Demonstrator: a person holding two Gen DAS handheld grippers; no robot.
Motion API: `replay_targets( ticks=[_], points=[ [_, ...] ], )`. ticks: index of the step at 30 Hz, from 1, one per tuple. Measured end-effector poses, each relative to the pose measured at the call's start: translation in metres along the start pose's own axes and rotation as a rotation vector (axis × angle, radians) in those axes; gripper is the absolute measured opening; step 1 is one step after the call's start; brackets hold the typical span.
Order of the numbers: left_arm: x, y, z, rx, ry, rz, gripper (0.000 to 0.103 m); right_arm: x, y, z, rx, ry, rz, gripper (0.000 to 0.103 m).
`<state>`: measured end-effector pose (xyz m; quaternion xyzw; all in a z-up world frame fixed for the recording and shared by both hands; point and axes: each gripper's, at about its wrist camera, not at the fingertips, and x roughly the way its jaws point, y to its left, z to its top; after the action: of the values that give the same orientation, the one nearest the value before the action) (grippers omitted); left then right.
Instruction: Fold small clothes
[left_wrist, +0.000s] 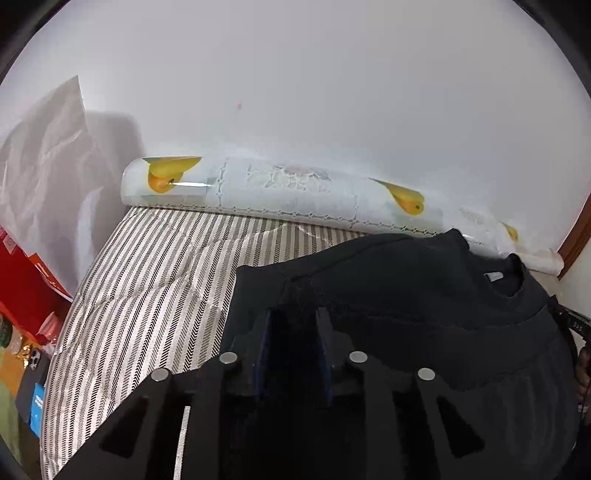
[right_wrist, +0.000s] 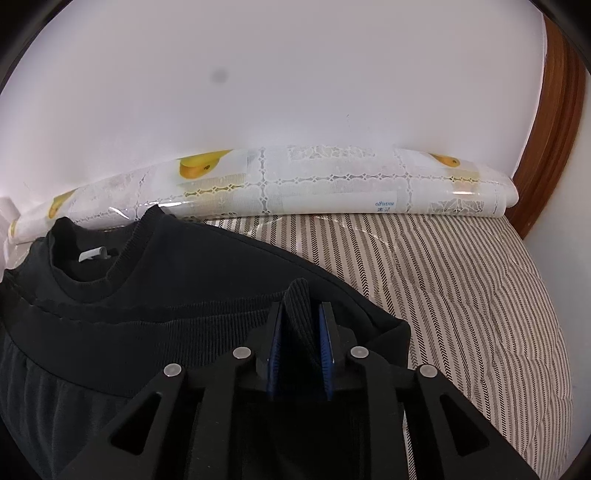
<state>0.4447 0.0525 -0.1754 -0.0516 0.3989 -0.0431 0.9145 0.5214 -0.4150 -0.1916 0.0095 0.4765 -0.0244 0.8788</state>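
A: Where is the black sweater (right_wrist: 192, 266)?

B: It lies on the striped cloth (right_wrist: 461, 280), folded, with its neck hole at the far side, near the long roll with yellow fruit (right_wrist: 332, 184) by the white wall.

A: What is the right gripper (right_wrist: 300, 314) doing?

B: Its jaws stand a little apart, with a ribbed edge of the sweater between them.

A: And the left gripper (left_wrist: 293, 321)?

B: Narrow too, over dark cloth. I cannot tell if it pinches.
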Motion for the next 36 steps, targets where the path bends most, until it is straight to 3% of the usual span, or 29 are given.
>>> replay_targets(
  ticks=[2,3,12,16,20,25,28,30,36],
  points=[
    [0.0,-0.003,0.0,0.011,0.001,0.025,0.042,0.0,0.001,-0.001,-0.005,0.001,-0.009,0.021],
    [0.001,-0.004,0.0,0.017,0.003,0.037,0.044,0.0,0.001,-0.002,-0.007,0.001,-0.013,0.022],
    [0.005,-0.005,0.0,0.03,0.017,0.067,0.05,-0.005,0.01,-0.003,-0.043,0.001,-0.053,0.024],
    [0.006,-0.006,-0.001,0.035,0.023,0.073,0.058,-0.007,0.007,-0.003,-0.023,0.002,-0.028,0.027],
    [0.006,-0.007,-0.001,0.038,0.026,0.074,0.069,-0.016,-0.002,-0.005,0.01,0.0,0.004,0.036],
    [0.006,-0.005,-0.001,0.032,0.028,0.063,0.071,-0.043,-0.007,-0.007,0.038,0.002,-0.023,0.037],
    [0.0,-0.004,0.0,0.025,0.011,0.049,0.071,-0.08,0.004,-0.01,0.005,-0.052,-0.029,0.043],
    [-0.01,-0.002,0.0,0.022,0.0,0.043,0.071,-0.106,0.007,-0.02,0.001,-0.112,-0.009,0.057],
    [-0.066,-0.004,-0.017,-0.016,-0.029,-0.047,0.071,-0.15,0.029,-0.069,-0.047,-0.099,0.059,0.057]
  ],
)
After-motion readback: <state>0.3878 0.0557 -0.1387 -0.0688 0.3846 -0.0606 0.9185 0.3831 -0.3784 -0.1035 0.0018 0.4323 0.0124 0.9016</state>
